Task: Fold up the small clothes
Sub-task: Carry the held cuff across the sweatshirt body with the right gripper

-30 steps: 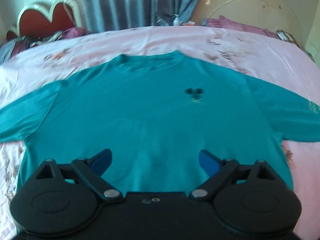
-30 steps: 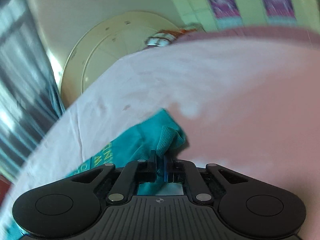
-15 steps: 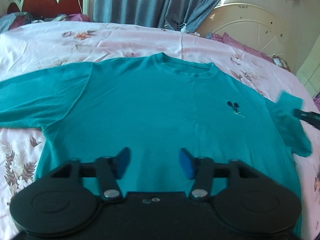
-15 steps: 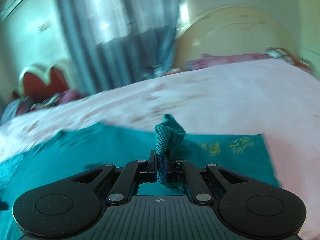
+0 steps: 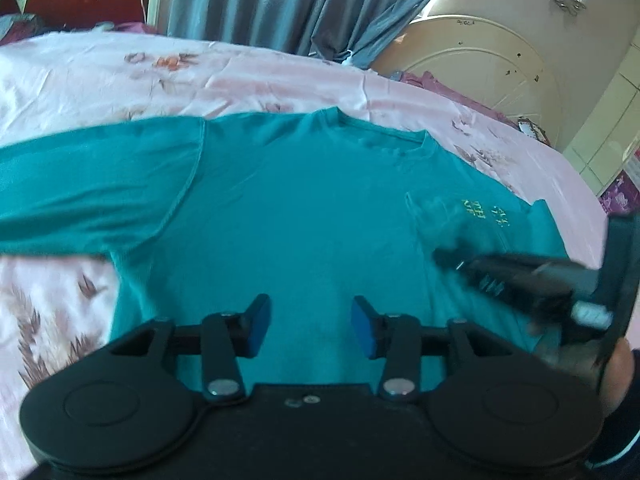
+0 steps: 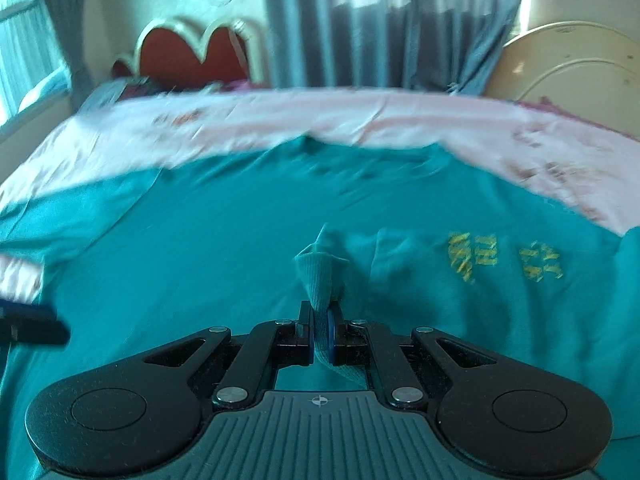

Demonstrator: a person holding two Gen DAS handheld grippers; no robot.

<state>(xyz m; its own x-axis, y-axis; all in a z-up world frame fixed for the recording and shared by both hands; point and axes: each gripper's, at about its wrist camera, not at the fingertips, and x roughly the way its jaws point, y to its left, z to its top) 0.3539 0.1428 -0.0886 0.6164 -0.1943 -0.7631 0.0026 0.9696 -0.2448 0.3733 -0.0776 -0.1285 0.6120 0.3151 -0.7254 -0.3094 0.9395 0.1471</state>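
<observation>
A teal T-shirt [image 5: 304,208] lies front up on the pink bedsheet, its neck toward the far side. Its right sleeve [image 6: 472,264], with yellow lettering, is folded inward over the chest. My right gripper [image 6: 319,334] is shut on the sleeve's cuff [image 6: 320,276], which sticks up between its pads; the same right gripper [image 5: 444,258] reaches in from the right in the left wrist view. My left gripper [image 5: 310,326] hovers over the shirt's lower front, its jaws opening with nothing between them. The left sleeve [image 5: 88,184] lies spread out flat.
The pink floral bedsheet [image 5: 256,76] surrounds the shirt. A red scalloped headboard [image 6: 188,56] and grey curtains [image 6: 360,24] stand at the back. A cream round board [image 5: 492,72] leans at the back right. A person's hand [image 5: 618,376] shows at the right edge.
My right gripper has swung the pinched sleeve from the bed's right side across onto the shirt's chest. The left gripper has shifted sideways over the shirt, and its jaws have narrowed.
</observation>
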